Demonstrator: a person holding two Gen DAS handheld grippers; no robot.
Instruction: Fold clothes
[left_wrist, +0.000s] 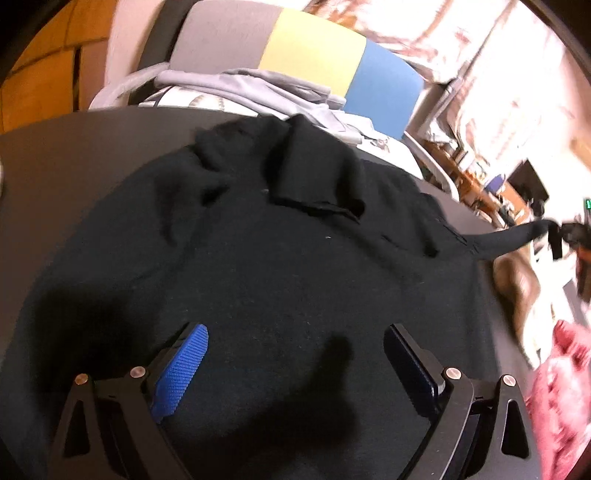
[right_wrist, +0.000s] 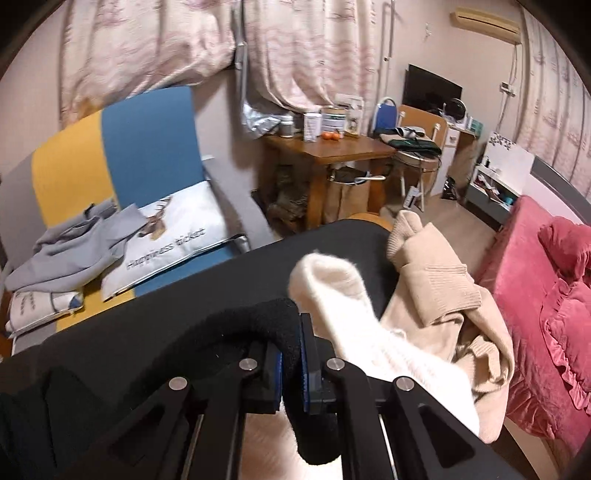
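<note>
A black collared shirt (left_wrist: 280, 251) lies spread on the dark table (left_wrist: 74, 147), collar at the far side. My left gripper (left_wrist: 295, 354) hovers open over its lower body, blue pads wide apart, nothing between them. The shirt's black sleeve (left_wrist: 517, 236) stretches off to the right, lifted above the table. In the right wrist view that black sleeve (right_wrist: 266, 325) is pinched between the blue pads (right_wrist: 306, 354) of my right gripper (right_wrist: 291, 354), which is shut on it and raised over the table (right_wrist: 184, 295).
A cream sweater (right_wrist: 443, 295) and a white knit garment (right_wrist: 332, 295) lie heaped on the table's right end. A grey garment (right_wrist: 66, 251) and cushions rest on the striped chair (right_wrist: 147, 140) behind. A pink bed (right_wrist: 546, 295) stands to the right.
</note>
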